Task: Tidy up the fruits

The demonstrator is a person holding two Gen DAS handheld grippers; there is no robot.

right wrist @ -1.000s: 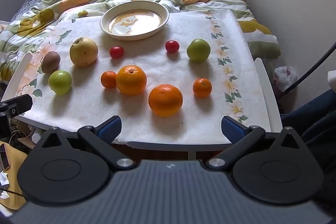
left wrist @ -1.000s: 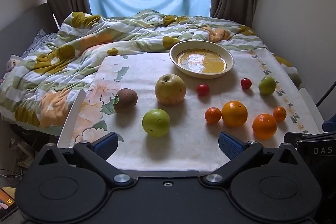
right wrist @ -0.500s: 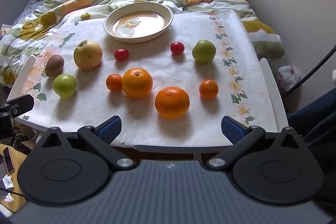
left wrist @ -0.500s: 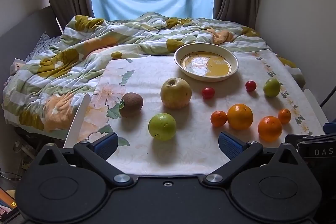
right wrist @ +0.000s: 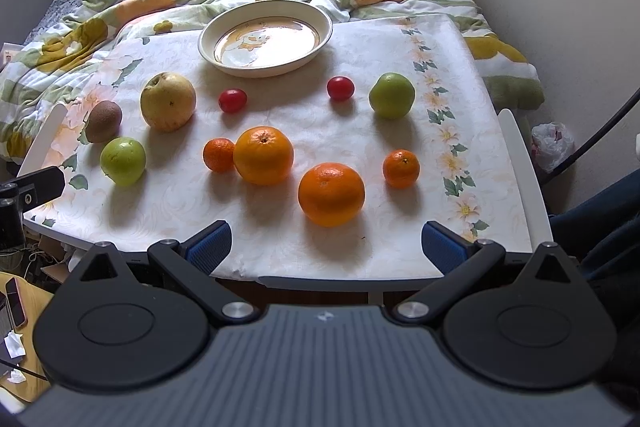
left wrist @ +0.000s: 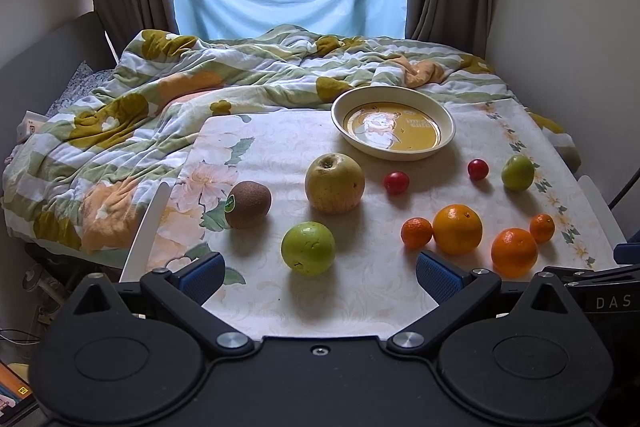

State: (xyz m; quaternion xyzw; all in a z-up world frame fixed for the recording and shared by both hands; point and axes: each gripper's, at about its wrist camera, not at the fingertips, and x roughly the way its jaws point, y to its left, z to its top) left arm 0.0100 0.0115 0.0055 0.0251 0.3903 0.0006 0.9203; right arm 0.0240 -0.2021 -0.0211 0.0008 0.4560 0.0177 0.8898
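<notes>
Loose fruit lies on a floral-clothed table (left wrist: 360,291). At the back stands an empty cream plate (left wrist: 393,127) (right wrist: 266,39). A yellow apple (left wrist: 334,183), a kiwi (left wrist: 248,204) and a green apple (left wrist: 308,247) lie left. Two cherry tomatoes (right wrist: 232,100) (right wrist: 340,88), two big oranges (right wrist: 263,155) (right wrist: 331,193), two small mandarins (right wrist: 218,155) (right wrist: 401,168) and another green apple (right wrist: 391,95) lie middle and right. My left gripper (left wrist: 320,273) is open, just short of the near green apple. My right gripper (right wrist: 326,247) is open at the table's front edge, below the nearer orange.
A rumpled flowered quilt (left wrist: 160,99) covers the bed behind and left of the table. A wall (left wrist: 568,27) runs close along the right. White chair rails (left wrist: 146,227) (right wrist: 520,163) flank the table. A phone (right wrist: 16,301) lies low left.
Both grippers have tilted up and drawn slightly nearer the table, so the fruit sits lower in each view. No fruit has moved and both stay open.
</notes>
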